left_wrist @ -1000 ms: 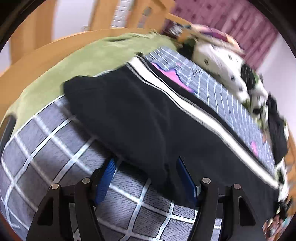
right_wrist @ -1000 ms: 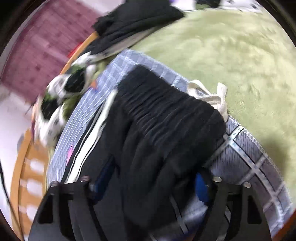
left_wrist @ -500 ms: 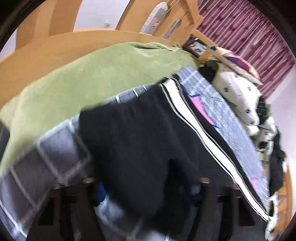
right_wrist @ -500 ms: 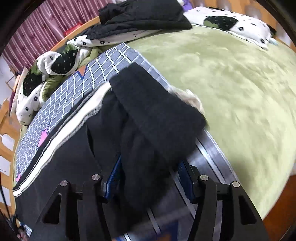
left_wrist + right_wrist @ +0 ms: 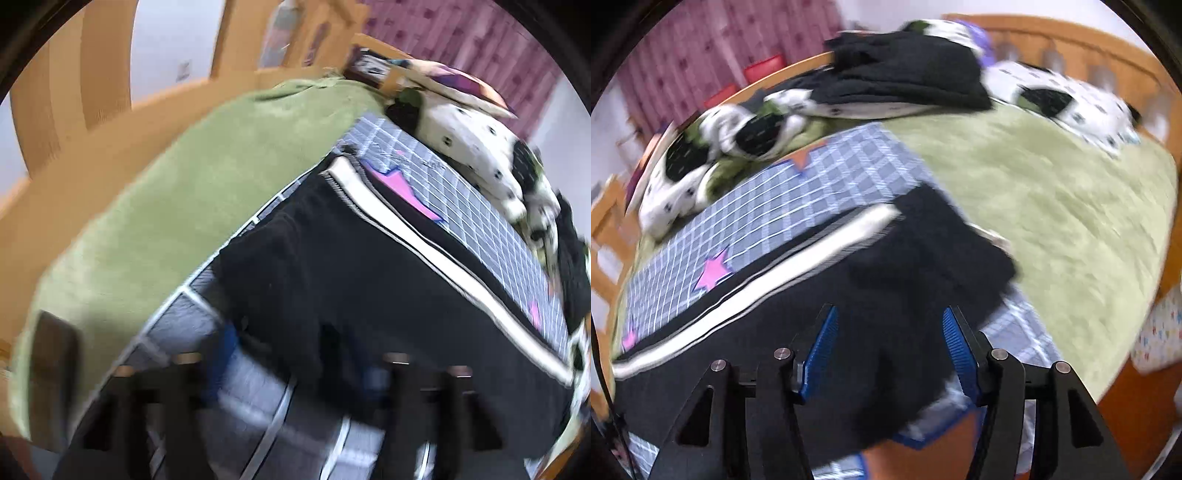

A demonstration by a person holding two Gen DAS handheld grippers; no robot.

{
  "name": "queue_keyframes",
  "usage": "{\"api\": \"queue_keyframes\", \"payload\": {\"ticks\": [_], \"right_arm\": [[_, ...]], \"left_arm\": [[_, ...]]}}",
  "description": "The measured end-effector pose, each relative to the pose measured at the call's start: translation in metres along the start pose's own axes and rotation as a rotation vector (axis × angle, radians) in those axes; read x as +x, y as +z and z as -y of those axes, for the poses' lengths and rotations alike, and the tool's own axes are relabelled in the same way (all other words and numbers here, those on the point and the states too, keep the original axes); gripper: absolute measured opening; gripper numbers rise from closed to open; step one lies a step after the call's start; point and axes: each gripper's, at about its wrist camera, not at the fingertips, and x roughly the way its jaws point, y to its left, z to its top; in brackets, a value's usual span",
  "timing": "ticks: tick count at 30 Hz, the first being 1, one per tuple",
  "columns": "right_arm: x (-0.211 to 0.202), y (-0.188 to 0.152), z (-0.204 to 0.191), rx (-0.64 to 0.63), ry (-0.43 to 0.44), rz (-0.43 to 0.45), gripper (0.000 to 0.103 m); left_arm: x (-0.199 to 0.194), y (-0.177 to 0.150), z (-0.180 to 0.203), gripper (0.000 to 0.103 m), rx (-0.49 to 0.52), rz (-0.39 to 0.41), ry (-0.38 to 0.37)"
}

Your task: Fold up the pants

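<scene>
Black pants with a white side stripe (image 5: 369, 258) lie flat on a grey checked blanket (image 5: 461, 192) on the bed. In the left wrist view my left gripper (image 5: 299, 354) is open over the near edge of a pant leg; its blue pads are blurred. In the right wrist view the same pants (image 5: 849, 295) show their waistband end at the right. My right gripper (image 5: 886, 336) is open just above the black cloth, with nothing between its blue pads (image 5: 822, 343).
A green bedspread (image 5: 1052, 192) covers the bed around the blanket (image 5: 820, 192). Spotted pillows (image 5: 701, 162) and a pile of dark clothes (image 5: 908, 77) lie at the far side. A wooden bed frame (image 5: 74, 147) rims the bed.
Both grippers have pulled back and lifted off the pants. The cloth that lay between the fingers of each now rests on the blanket. Both views are blurred by motion.
</scene>
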Motion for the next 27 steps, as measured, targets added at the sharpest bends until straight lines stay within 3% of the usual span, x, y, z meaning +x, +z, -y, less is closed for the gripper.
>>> {"api": "queue_keyframes", "payload": {"ticks": [2, 5, 7, 13, 17, 21, 23, 24, 25, 27], "right_arm": [[0.007, 0.004, -0.033, -0.082, 0.010, 0.005, 0.060], [0.024, 0.004, -0.085, -0.208, 0.049, -0.001, 0.060], [0.041, 0.001, -0.123, -0.309, 0.084, -0.013, 0.060], [0.087, -0.011, -0.224, -0.557, 0.172, -0.047, 0.060], [0.102, -0.011, -0.253, -0.629, 0.201, -0.042, 0.060], [0.113, -0.011, -0.269, -0.676, 0.235, -0.044, 0.060], [0.121, -0.013, -0.276, -0.704, 0.244, -0.042, 0.060], [0.125, -0.013, -0.279, -0.713, 0.252, -0.049, 0.060], [0.129, -0.014, -0.282, -0.721, 0.257, -0.058, 0.060], [0.134, -0.015, -0.287, -0.744, 0.260, -0.070, 0.060]], "left_arm": [[-0.022, -0.011, 0.009, 0.063, 0.108, 0.002, -0.080], [-0.037, -0.018, 0.024, 0.063, 0.181, 0.007, -0.157], [-0.038, -0.011, 0.034, 0.063, 0.207, 0.029, -0.160], [0.004, 0.051, 0.065, 0.063, 0.183, 0.090, -0.047], [0.044, 0.092, 0.083, 0.063, 0.233, 0.094, 0.066], [0.076, 0.111, 0.084, 0.062, 0.256, 0.074, 0.174], [0.097, 0.114, 0.083, 0.041, 0.269, 0.020, 0.130], [0.107, 0.115, 0.083, 0.020, 0.294, -0.011, 0.150], [0.105, 0.115, 0.083, 0.020, 0.311, 0.009, 0.152], [0.082, 0.116, 0.074, 0.020, 0.264, 0.106, 0.073]]}}
